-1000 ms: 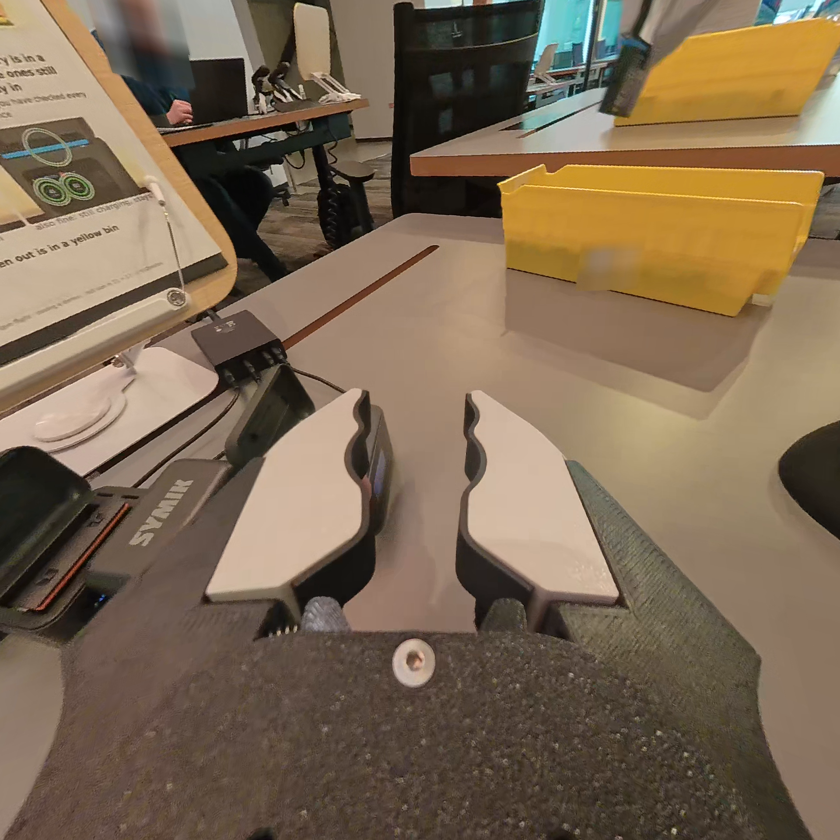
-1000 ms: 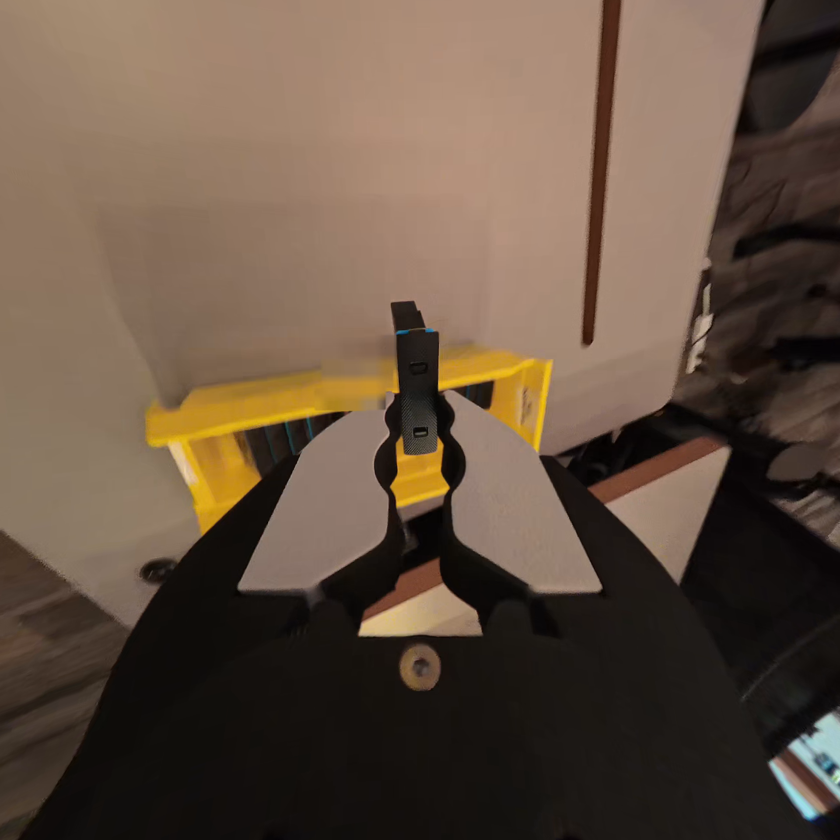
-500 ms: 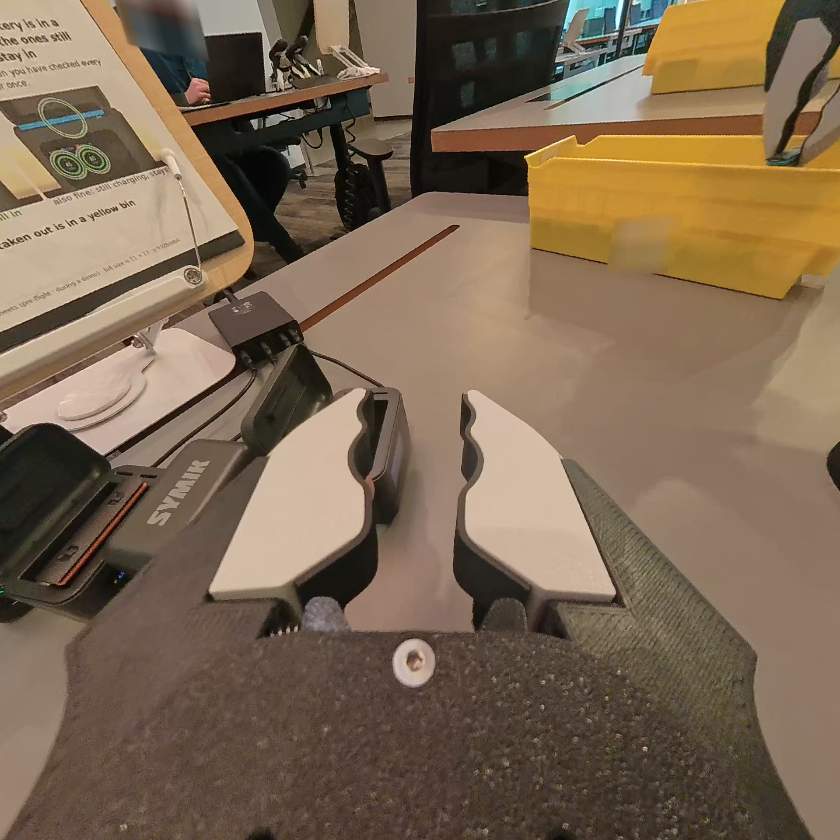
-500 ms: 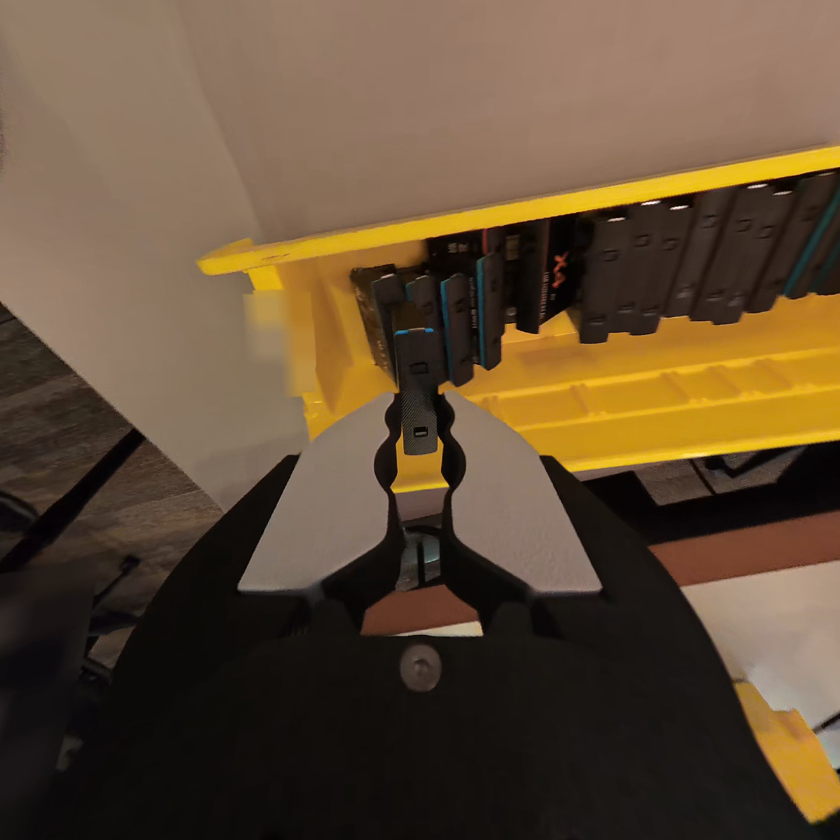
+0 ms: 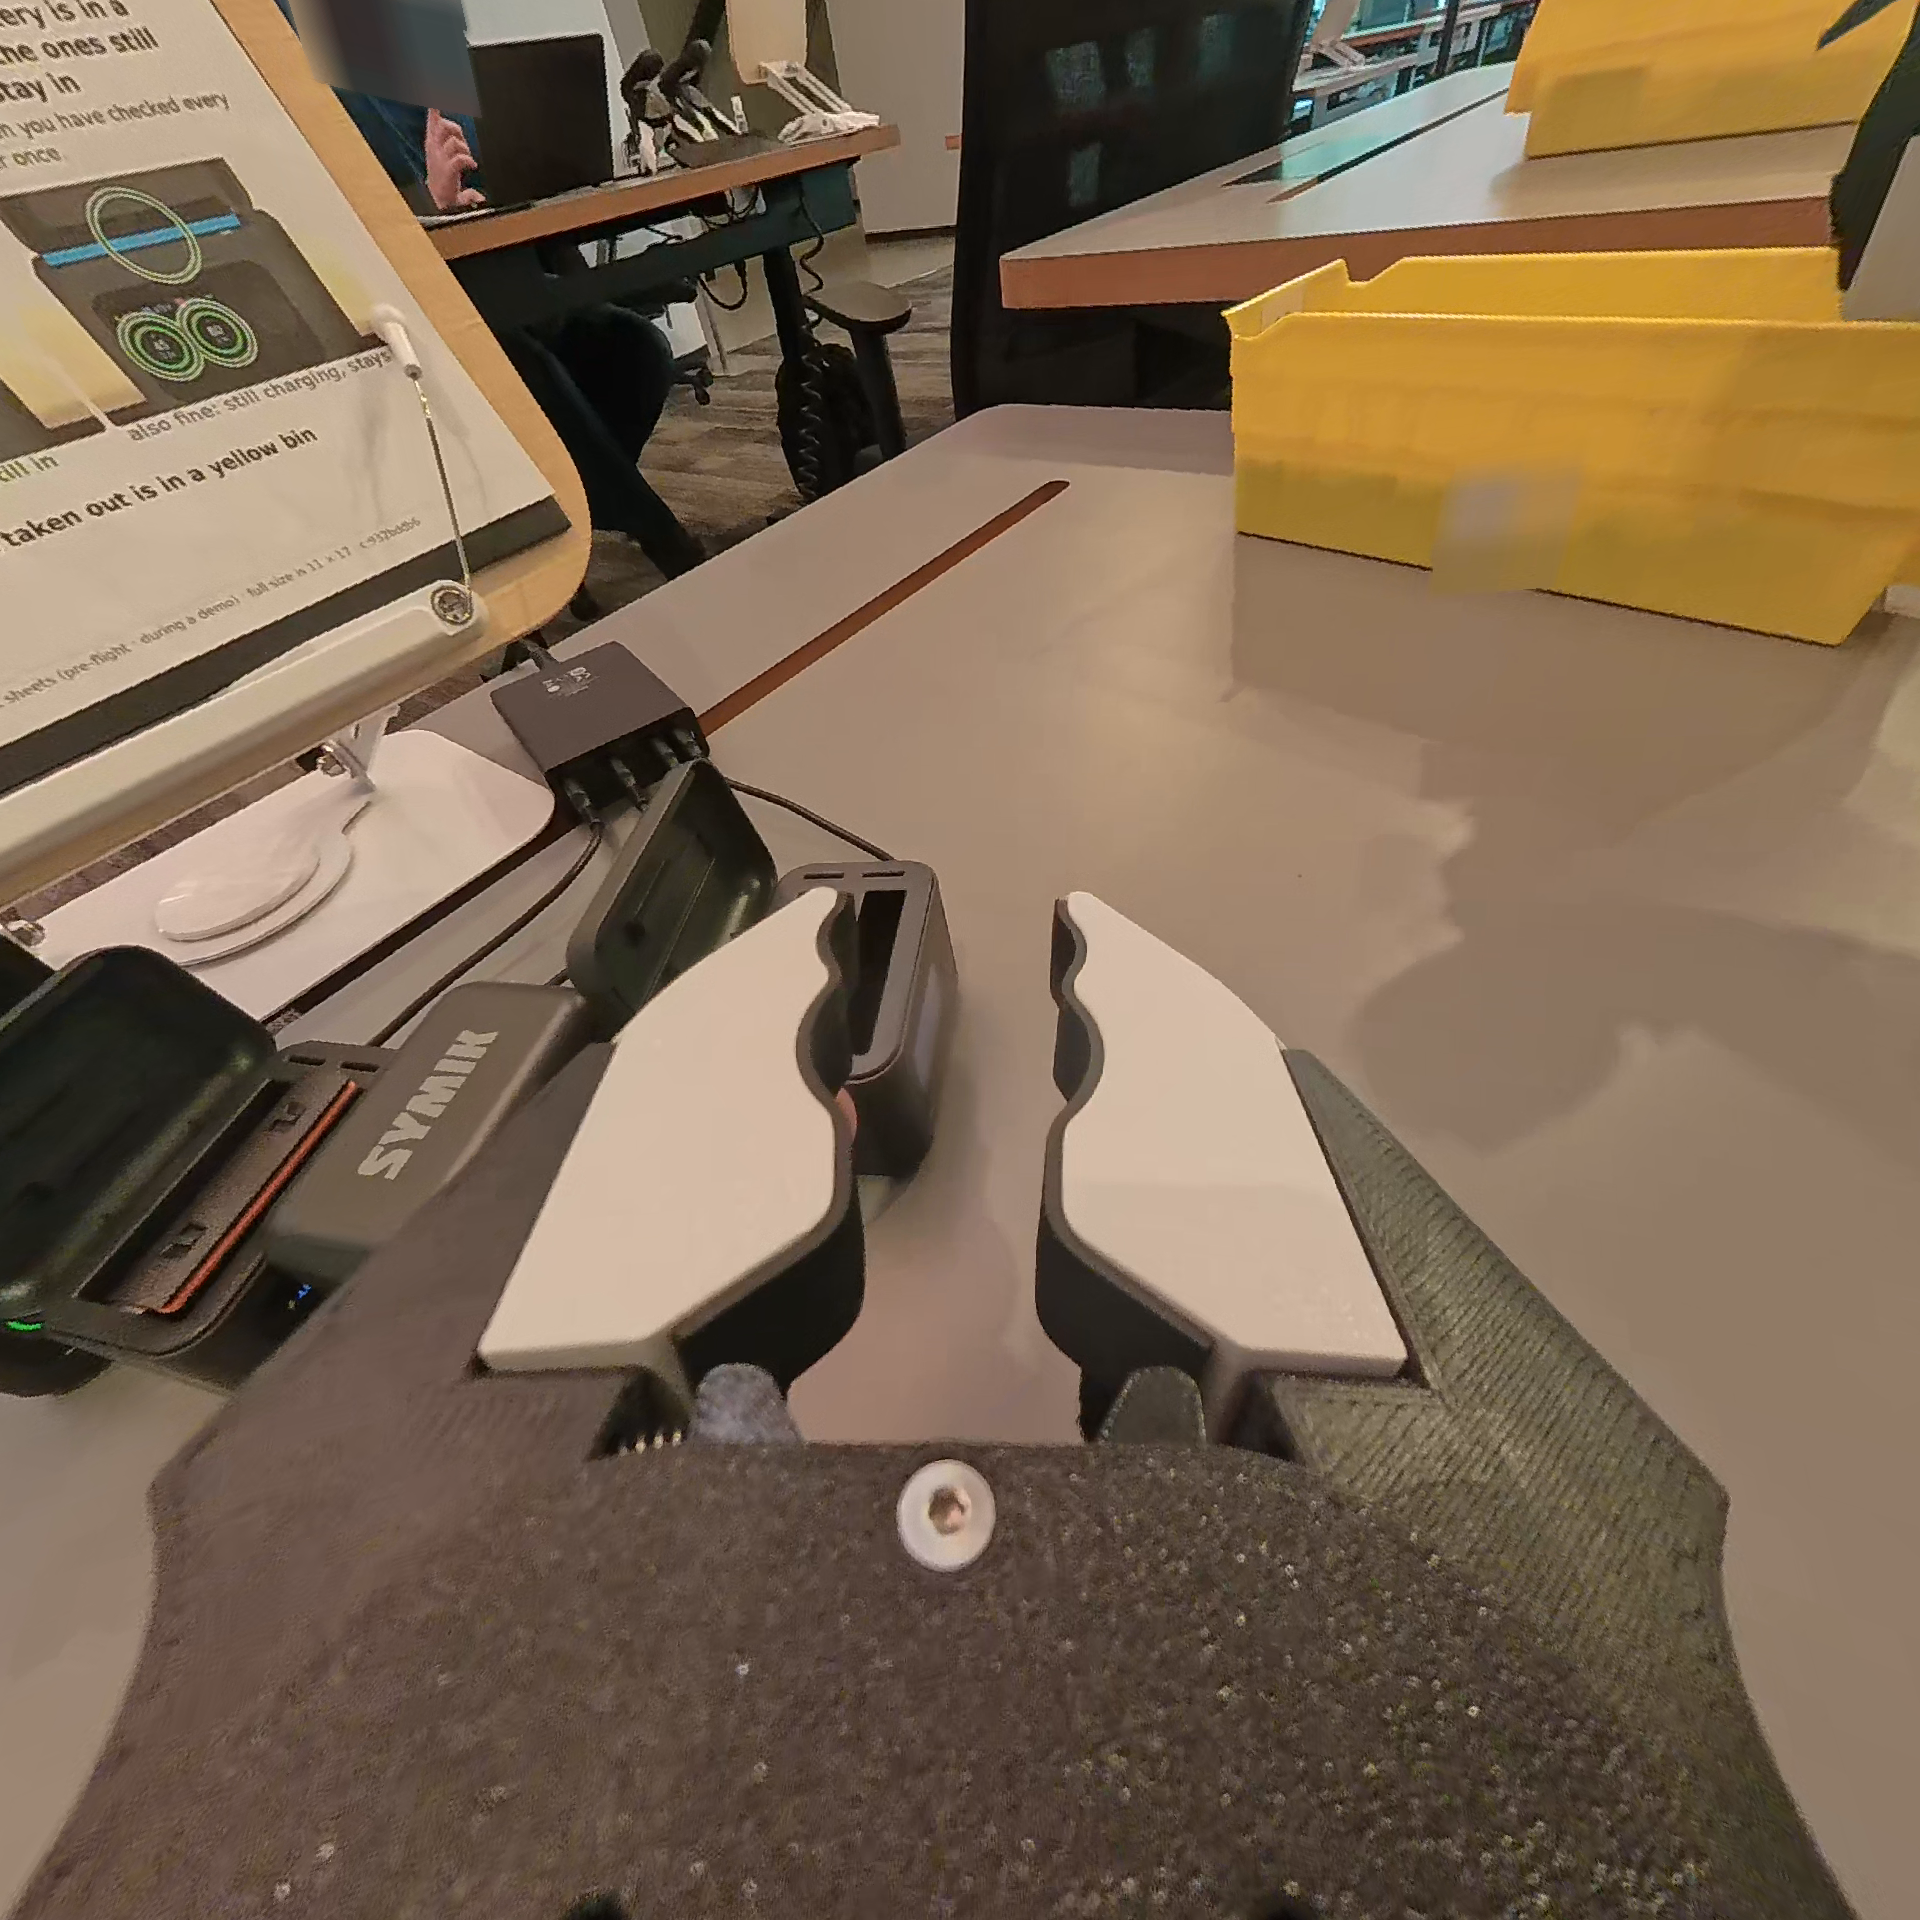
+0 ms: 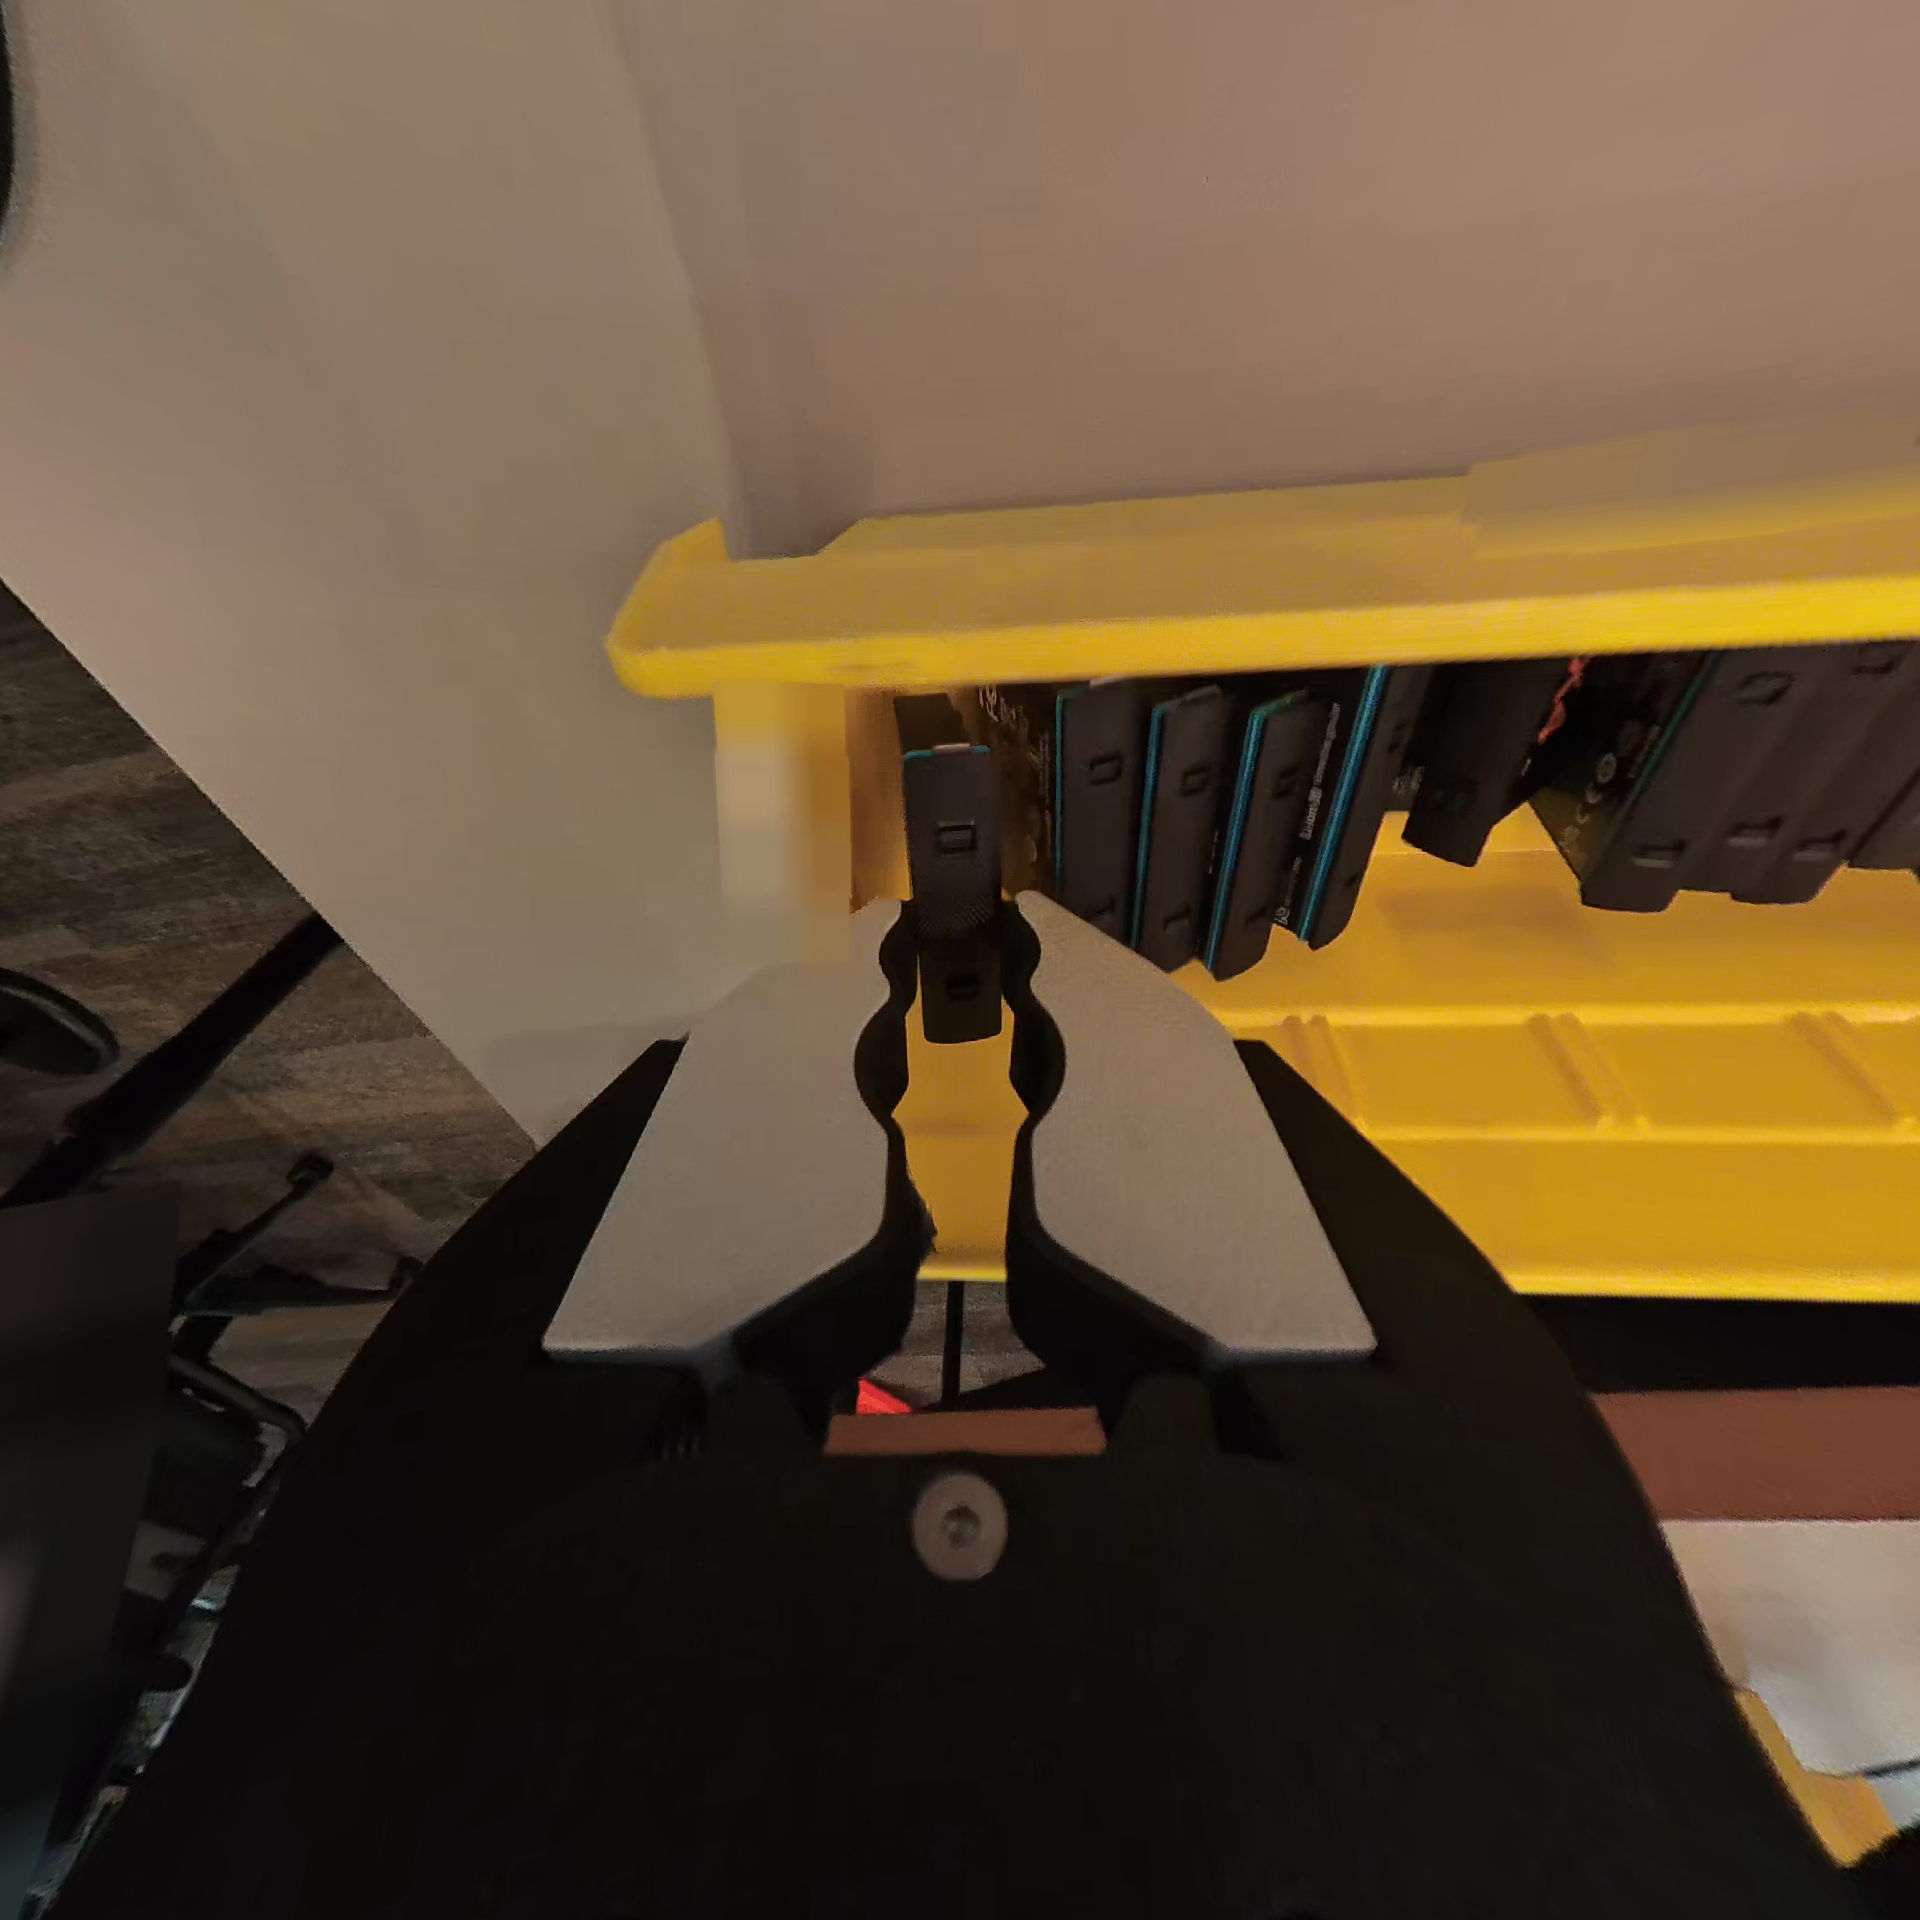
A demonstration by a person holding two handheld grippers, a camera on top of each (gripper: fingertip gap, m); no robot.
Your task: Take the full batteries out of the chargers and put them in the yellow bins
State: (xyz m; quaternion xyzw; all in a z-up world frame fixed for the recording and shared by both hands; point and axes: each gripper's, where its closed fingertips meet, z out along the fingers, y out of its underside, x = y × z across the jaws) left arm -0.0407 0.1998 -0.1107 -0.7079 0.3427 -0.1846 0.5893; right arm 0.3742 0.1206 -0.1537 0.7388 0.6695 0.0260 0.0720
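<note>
Two claws: right gripper (image 6: pixel 958 914) pinches a ribbed black battery (image 6: pixel 951 831), now nearer the glossy yellow bin (image 6: pixel 1247 613); left gripper (image 5: pixel 940 935) stays spread.

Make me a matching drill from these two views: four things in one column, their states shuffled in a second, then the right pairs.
Things:
1. left gripper
2. right gripper
3. held battery
4. charger lid

States:
A. flipped up, open
B. clamped, at the yellow bin's end wall
C. open, empty, over the table
D. shut on something

Pairs: 1-C, 2-D, 3-B, 4-A
</note>
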